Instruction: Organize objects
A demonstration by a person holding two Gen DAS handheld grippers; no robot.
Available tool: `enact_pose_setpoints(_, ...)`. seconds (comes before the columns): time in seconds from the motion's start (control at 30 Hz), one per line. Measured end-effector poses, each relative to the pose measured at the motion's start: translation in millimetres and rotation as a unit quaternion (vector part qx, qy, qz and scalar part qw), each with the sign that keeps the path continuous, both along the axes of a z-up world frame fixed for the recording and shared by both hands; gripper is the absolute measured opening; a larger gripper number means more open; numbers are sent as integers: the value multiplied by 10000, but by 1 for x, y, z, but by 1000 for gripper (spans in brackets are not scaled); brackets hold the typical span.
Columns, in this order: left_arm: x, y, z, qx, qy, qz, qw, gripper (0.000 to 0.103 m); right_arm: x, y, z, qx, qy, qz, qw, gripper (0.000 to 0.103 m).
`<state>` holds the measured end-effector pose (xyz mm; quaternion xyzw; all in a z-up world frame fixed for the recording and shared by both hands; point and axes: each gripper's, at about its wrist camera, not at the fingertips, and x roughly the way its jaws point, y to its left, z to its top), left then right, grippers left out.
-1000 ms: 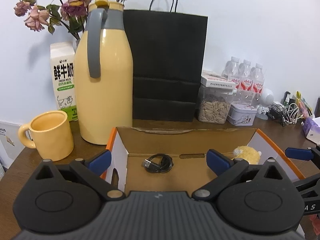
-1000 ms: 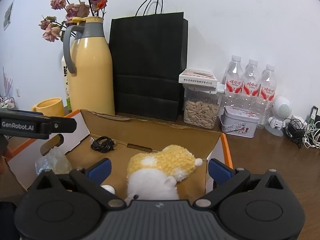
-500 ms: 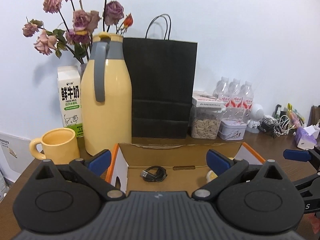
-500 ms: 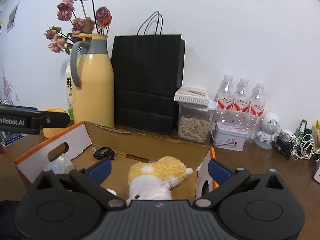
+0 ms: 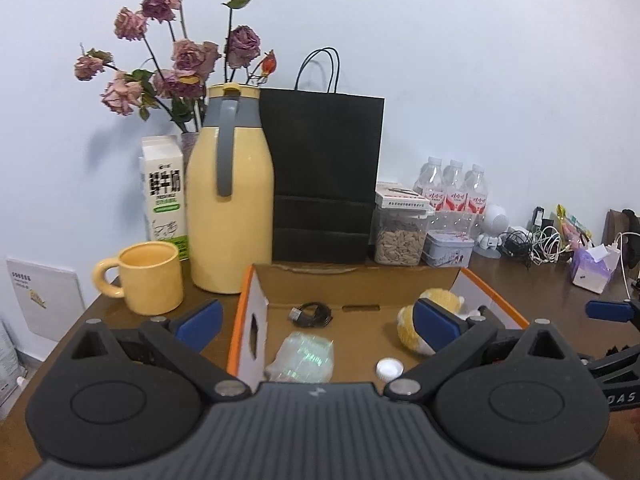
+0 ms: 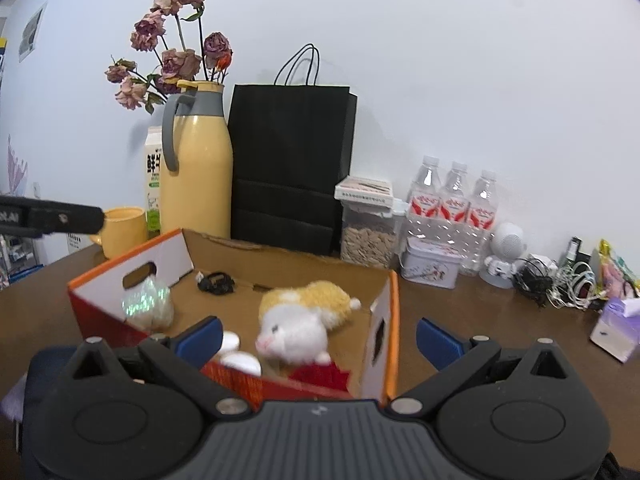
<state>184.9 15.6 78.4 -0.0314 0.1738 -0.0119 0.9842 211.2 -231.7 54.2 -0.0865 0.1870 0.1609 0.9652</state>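
Jaws spread; only right view shows toy's (image 6: 296, 326) face.

A dark brown wooden tabletop (image 6: 460, 312) runs up to a white wall. On it sits an open cardboard box (image 5: 400, 280) with orange edges. Along the wall stand a milk carton (image 5: 162, 196), a yellow jug (image 5: 230, 208), a black paper bag (image 5: 324, 176), a clear jar of seeds (image 5: 400, 236), a small tin (image 5: 448, 248) and three water bottles (image 6: 456, 204). A yellow mug (image 5: 148, 280) stands left of the box. Further right lie a small white robot figure (image 6: 504, 256), tangled cables (image 6: 560, 284) and a tissue pack (image 6: 620, 328).
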Motion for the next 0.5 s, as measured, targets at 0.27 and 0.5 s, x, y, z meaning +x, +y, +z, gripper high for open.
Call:
enact_pose_setpoints(0.27,-37,11,-5,54,102,158,9998,103,-36,-23,-10,-193,189,-103,9996,103)
enact_pose_setpoints(0.5,-61,17,-17,98,272,222,9993,103,-58,-37,-33,-313,556,-123,9979,101)
